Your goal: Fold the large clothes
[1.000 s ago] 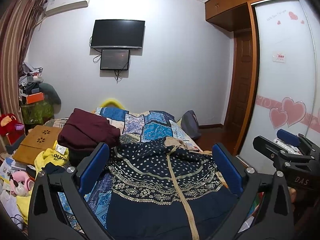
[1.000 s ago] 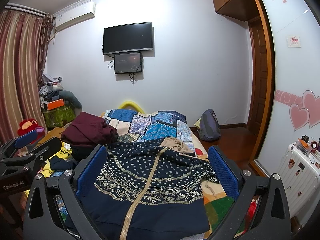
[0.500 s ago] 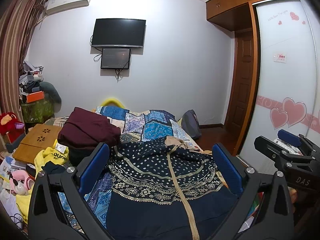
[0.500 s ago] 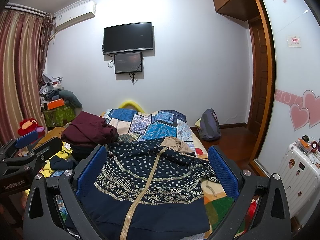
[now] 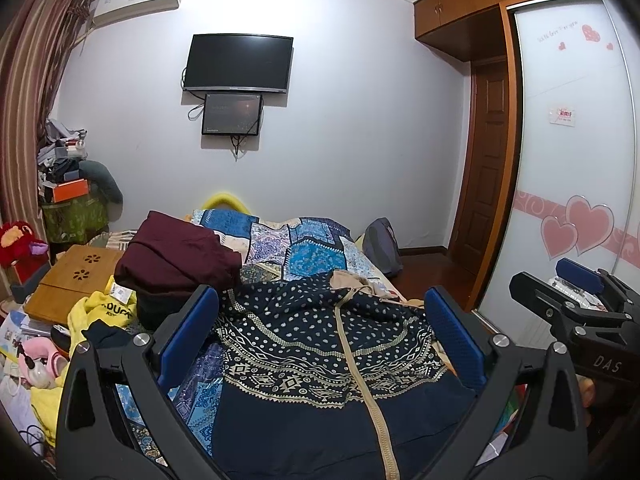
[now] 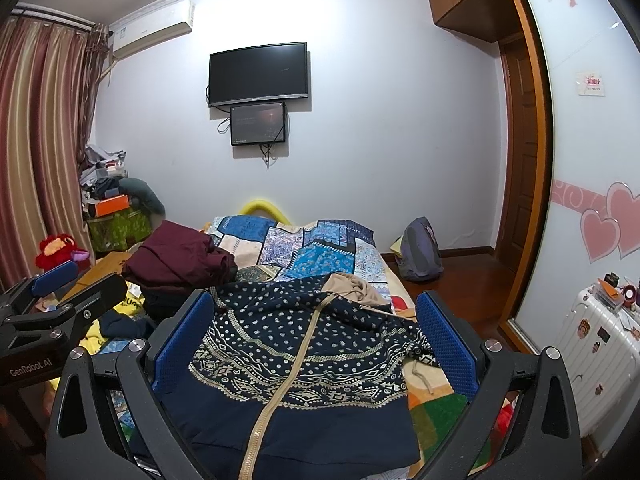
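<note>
A navy patterned zip hoodie (image 5: 320, 344) with a tan zipper and tan hood lies spread face up on the bed (image 5: 312, 248); it also shows in the right wrist view (image 6: 304, 352). My left gripper (image 5: 320, 312) is open and empty, held above the hoodie's lower half. My right gripper (image 6: 312, 312) is open and empty, above the same garment. The right gripper shows at the right edge of the left wrist view (image 5: 576, 304); the left gripper shows at the left of the right wrist view (image 6: 60, 300).
A folded maroon garment (image 5: 176, 256) lies on the bed's left side. Yellow clothes (image 5: 100, 312), a wooden lap desk (image 5: 76, 280) and toys clutter the left. A backpack (image 6: 418, 250) sits on the floor; a white suitcase (image 6: 596, 344) stands right by the wardrobe.
</note>
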Tool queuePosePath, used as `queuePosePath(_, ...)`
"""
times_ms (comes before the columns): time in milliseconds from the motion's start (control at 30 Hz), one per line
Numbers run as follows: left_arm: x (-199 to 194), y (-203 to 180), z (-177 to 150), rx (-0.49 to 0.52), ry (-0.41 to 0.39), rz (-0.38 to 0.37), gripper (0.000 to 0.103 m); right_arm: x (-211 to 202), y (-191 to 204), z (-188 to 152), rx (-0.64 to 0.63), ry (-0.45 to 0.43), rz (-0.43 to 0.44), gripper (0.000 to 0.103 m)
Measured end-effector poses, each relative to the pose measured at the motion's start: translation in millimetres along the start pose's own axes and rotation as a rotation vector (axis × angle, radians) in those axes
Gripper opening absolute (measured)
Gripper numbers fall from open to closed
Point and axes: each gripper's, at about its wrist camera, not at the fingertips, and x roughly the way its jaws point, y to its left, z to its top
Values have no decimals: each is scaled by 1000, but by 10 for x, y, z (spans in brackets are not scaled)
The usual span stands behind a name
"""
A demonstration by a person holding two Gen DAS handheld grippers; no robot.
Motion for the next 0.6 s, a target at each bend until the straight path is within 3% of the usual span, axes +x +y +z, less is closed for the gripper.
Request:
queuePosePath(467, 237, 129, -5, -1, 24, 19, 103, 231, -32, 36, -35, 18, -30, 101)
queuePosePath(600, 463, 333, 6, -3, 33, 69, 103, 479, -74, 52, -50, 44, -42, 101)
